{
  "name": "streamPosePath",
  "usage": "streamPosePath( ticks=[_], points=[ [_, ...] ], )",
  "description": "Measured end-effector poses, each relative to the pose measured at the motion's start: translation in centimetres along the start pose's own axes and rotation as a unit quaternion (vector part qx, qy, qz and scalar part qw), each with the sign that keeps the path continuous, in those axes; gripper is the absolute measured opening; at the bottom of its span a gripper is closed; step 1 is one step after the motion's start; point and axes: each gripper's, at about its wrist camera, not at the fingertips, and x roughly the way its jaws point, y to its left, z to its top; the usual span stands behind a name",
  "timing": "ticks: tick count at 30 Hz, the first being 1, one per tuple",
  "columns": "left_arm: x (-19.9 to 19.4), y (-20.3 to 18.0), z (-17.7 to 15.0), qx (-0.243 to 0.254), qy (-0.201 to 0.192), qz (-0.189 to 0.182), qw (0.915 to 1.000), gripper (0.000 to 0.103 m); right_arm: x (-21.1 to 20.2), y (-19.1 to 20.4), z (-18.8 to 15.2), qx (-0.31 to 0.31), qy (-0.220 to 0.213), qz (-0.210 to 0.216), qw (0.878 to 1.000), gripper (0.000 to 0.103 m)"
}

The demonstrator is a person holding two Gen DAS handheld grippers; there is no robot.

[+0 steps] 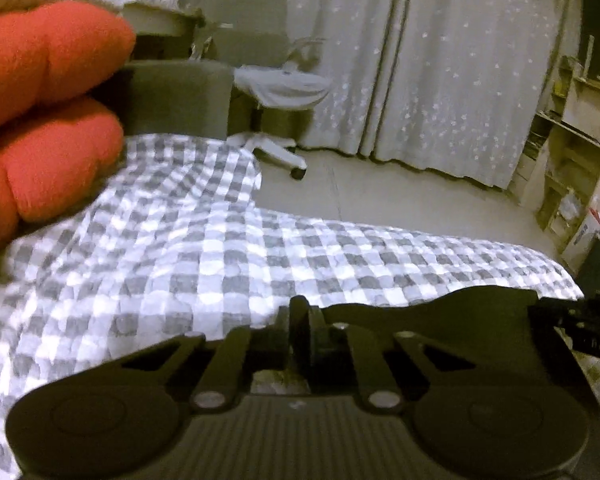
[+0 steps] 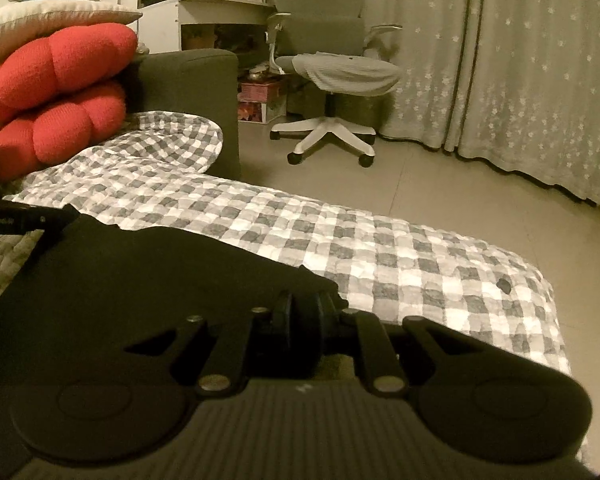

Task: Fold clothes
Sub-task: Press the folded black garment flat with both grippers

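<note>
A black garment (image 2: 140,272) hangs stretched between my two grippers over a bed with a grey-and-white checkered sheet (image 2: 380,248). In the right wrist view it fills the lower left, and my right gripper (image 2: 304,312) is shut on its edge. In the left wrist view the same black garment (image 1: 440,304) runs from my left gripper (image 1: 300,316) off to the right. The left gripper's jaws are together on the cloth's edge. The garment's lower part is hidden behind the gripper bodies.
Two red bubble cushions (image 2: 60,92) and a pale pillow are stacked at the left against a dark upholstered block (image 2: 196,92). Beyond the bed are bare floor, an office chair (image 2: 332,68), starred curtains (image 2: 520,80) and shelves (image 1: 572,160) at the right.
</note>
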Motion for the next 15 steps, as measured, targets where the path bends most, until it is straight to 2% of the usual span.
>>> streamPosePath(
  ticks=[4, 9, 13, 15],
  points=[
    [-0.2, -0.6, 0.1, 0.014, -0.010, 0.004, 0.9998, 0.008, 0.1, 0.3, 0.0, -0.006, -0.002, -0.010, 1.000, 0.013],
    [0.3, -0.9, -0.2, 0.026, -0.001, 0.018, 0.9995, 0.008, 0.1, 0.6, 0.0, -0.008, -0.004, -0.016, 1.000, 0.013],
    [0.0, 0.2, 0.4, -0.012, 0.007, -0.006, 0.9999, 0.010, -0.1, 0.8, 0.2, -0.012, -0.008, -0.019, 1.000, 0.013],
    [-0.3, 0.5, 0.7, -0.023, 0.007, -0.009, 0.9997, 0.017, -0.3, 0.8, 0.4, -0.013, -0.012, -0.020, 1.000, 0.014]
  ],
)
